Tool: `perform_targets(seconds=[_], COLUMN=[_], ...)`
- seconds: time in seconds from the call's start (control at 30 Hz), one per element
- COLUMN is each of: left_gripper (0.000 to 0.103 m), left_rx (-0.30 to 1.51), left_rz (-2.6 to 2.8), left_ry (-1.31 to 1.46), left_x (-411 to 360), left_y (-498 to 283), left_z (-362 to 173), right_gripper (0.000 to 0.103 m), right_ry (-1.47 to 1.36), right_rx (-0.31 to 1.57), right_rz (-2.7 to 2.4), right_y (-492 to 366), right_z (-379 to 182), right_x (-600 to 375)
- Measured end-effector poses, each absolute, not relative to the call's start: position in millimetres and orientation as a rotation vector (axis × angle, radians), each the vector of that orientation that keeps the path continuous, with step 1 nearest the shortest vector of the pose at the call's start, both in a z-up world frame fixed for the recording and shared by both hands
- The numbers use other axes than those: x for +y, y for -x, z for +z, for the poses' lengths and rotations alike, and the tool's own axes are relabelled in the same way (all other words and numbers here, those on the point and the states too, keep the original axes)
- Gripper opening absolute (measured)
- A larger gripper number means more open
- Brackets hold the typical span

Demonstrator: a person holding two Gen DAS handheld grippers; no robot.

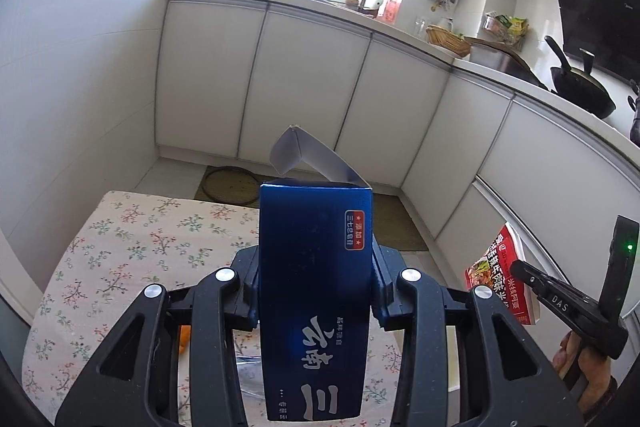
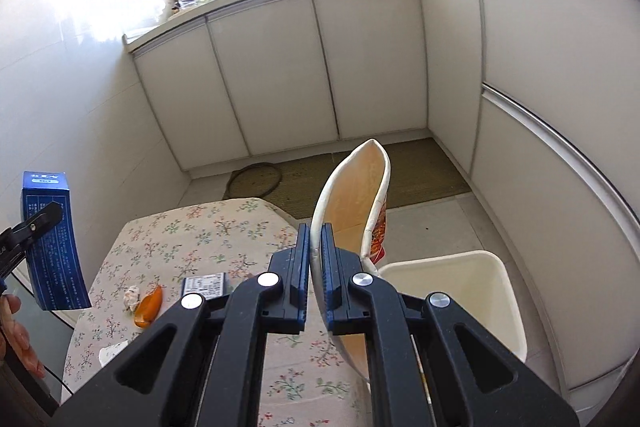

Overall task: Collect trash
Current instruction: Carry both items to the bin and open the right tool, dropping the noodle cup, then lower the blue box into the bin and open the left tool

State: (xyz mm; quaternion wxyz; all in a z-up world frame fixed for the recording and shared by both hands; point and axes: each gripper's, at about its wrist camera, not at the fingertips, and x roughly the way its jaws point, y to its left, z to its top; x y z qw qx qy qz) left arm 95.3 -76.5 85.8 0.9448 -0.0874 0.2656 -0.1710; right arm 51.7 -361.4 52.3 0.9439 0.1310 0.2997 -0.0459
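Note:
My left gripper is shut on a tall blue carton with an open top flap, held above the floral table. The carton also shows at the left of the right wrist view. My right gripper is shut on the rim of a squashed paper noodle bowl, red-printed outside, held over the table's right edge. The bowl shows at the right of the left wrist view. A white bin stands on the floor right of the table, just below the bowl.
On the table lie an orange peel piece, a crumpled wrapper, a small blue-and-white box and a white scrap. White cabinets wrap the back and right. A mat covers the floor.

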Motion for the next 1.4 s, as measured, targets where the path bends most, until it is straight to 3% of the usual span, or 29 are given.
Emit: perform_targets(seconds=[0.23, 0.37, 0.43, 0.5, 0.63, 0.7, 0.9, 1.07, 1.4], left_gripper=[0.038, 0.038, 0.038, 0.038, 0.038, 0.038, 0.038, 0.038, 0.039], left_rx=[0.553, 0.554, 0.558, 0.565, 0.583, 0.593, 0.599, 0.616, 0.613], left_rz=[-0.441, -0.498, -0.525, -0.551, -0.583, -0.591, -0.627, -0.667, -0.694], left_ry=[0.145, 0.121, 0.111, 0.103, 0.122, 0.131, 0.128, 0.101, 0.058], left_x=[-135.4, -173.1, -191.4, -208.8, -240.2, -255.2, -295.8, -330.9, -387.0], left_y=[-85.6, -80.8, -78.5, -76.4, -76.2, -76.3, -67.6, -63.0, -56.2], left_z=[78.4, 74.6, 70.9, 66.5, 56.8, 52.2, 41.4, 32.6, 32.9], right_gripper=[0.007, 0.013, 0.020, 0.035, 0.039, 0.061, 0.084, 0.092, 0.093], right_ry=[-0.321, -0.333, -0.339, -0.342, -0.357, -0.341, -0.286, -0.283, -0.331], right_rx=[0.664, 0.706, 0.711, 0.703, 0.673, 0.646, 0.579, 0.603, 0.656], right_rz=[-0.162, -0.174, -0.184, -0.194, -0.256, -0.347, -0.668, -0.821, -0.949], right_y=[-35.8, -28.4, -23.9, -17.9, -4.6, 4.1, 29.7, 45.3, 67.0], right_z=[30.6, 18.8, 15.4, 15.7, 19.3, 23.3, 29.1, 16.7, -4.9], right_x=[-420.8, -445.3, -454.5, -463.4, -484.2, -493.3, -516.8, -536.2, -574.4])
